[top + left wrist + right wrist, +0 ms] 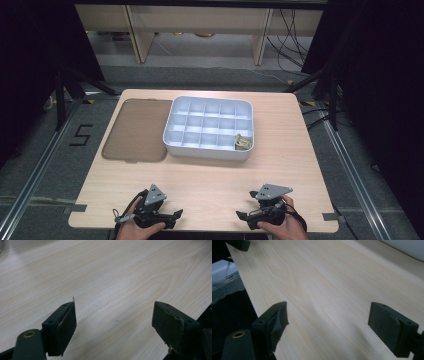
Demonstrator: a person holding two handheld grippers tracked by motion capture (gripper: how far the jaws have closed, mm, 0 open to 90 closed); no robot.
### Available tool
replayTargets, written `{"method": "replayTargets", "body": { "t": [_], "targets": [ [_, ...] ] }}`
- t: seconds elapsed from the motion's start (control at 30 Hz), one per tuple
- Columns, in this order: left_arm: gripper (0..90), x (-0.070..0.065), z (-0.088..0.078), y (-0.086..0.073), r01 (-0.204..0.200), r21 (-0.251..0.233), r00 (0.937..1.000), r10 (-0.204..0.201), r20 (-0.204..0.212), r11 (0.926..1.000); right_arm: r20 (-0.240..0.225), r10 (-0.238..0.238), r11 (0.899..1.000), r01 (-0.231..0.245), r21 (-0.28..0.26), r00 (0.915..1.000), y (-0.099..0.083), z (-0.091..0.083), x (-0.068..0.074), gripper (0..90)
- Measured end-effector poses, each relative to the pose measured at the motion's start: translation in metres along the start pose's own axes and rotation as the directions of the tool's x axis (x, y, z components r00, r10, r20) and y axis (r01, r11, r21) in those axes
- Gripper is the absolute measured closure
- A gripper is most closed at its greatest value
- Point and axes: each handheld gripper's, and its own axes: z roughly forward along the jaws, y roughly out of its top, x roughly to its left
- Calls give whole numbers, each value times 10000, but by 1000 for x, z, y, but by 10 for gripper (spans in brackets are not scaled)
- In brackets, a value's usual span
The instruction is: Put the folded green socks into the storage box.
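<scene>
- High view: my left gripper [176, 214] rests at the near edge of the wooden table [210, 175], left of centre, with my hand wrapped round its body and its tip turned toward the right.
- My right gripper [240, 215] sits at the same near edge, right of centre, tip turned toward the left, so the two tips face each other with bare wood between them.
- Left gripper view: my jaws stand wide apart, nothing between them, pale wood grain beneath.
- Right gripper view: my jaws are spread just as wide and hold nothing; the table's edge runs along the left side of that view.
- The white compartment tray [172, 120] lies on the far half of the table, about the middle, well apart from both grippers.
- A small greenish-tan bundle [243, 142] sits in the tray's near right corner compartment; what it is I cannot tell.
- The brown translucent lid [135, 130] lies flat just beside the tray on its left, touching or nearly touching it.
</scene>
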Motion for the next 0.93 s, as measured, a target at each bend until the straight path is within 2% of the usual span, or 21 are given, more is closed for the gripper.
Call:
{"method": "replayTargets", "body": {
  "t": [0.1, 0.17, 0.2, 0.33, 0.43, 0.47, 0.6, 0.63, 0.67, 0.73, 0.77, 0.83, 0.93],
  "targets": [
    [192, 0, 0, 0, -16, 14, 10000, 16, 10, 10000, -45, -83, 10000, 84, 35, 10000, -4, -1, 1, 168],
    [192, 0, 0, 0, -78, -25, 9999, 78, -67, 10000, 5, 37, 9999, -37, 121, 10000, -7, -2, 3, 168],
    [192, -2, 1, 0, 161, -203, 9999, -161, -19, 9997, 5, 37, 9999, -37, 121, 10000, -7, -2, 3, 168],
    [192, 0, 0, 0, -89, -13, 9999, 89, -85, 10000, 20, -53, 9999, 53, 110, 10000, -8, -3, 5, 168],
    [192, -1, 1, 0, 29, -152, 10000, -29, -18, 9999, -131, -101, 9998, 103, 164, 9999, -9, -2, 4, 168],
    [192, -1, 1, 0, -7, -145, 10000, 7, -19, 9999, 32, -100, 9998, 99, 145, 9999, -9, -3, 4, 168],
    [192, 0, 0, 0, -137, -37, 9999, 137, -51, 9999, 3, -29, 9999, 29, 155, 10000, -10, -3, 3, 168],
    [192, -2, 1, 0, 58, -151, 10000, -58, -23, 9999, 20, -89, 9998, 89, 152, 10000, -10, -3, 3, 168],
    [192, -2, 1, 0, 58, -151, 10000, -58, -23, 9999, 20, -89, 9998, 89, 152, 10000, -10, -3, 3, 168],
    [192, -1, 1, 0, -8, -156, 10000, 8, -21, 9999, 34, -79, 9998, 78, 165, 10000, -10, -3, 3, 168],
    [192, 0, 0, 0, -174, -13, 9998, 174, -59, 9998, 22, -66, 9999, 65, 160, 10000, -10, -3, 3, 167],
    [192, -1, 1, 0, -28, -158, 10000, 28, -31, 9999, 23, -66, 9999, 65, 157, 10000, -10, -3, 2, 168],
    [191, 0, 1, 0, -187, 24, 9998, 187, -85, 9998, 35, -65, 9999, 64, 161, 10000, -10, -3, 2, 167]
  ]
}}
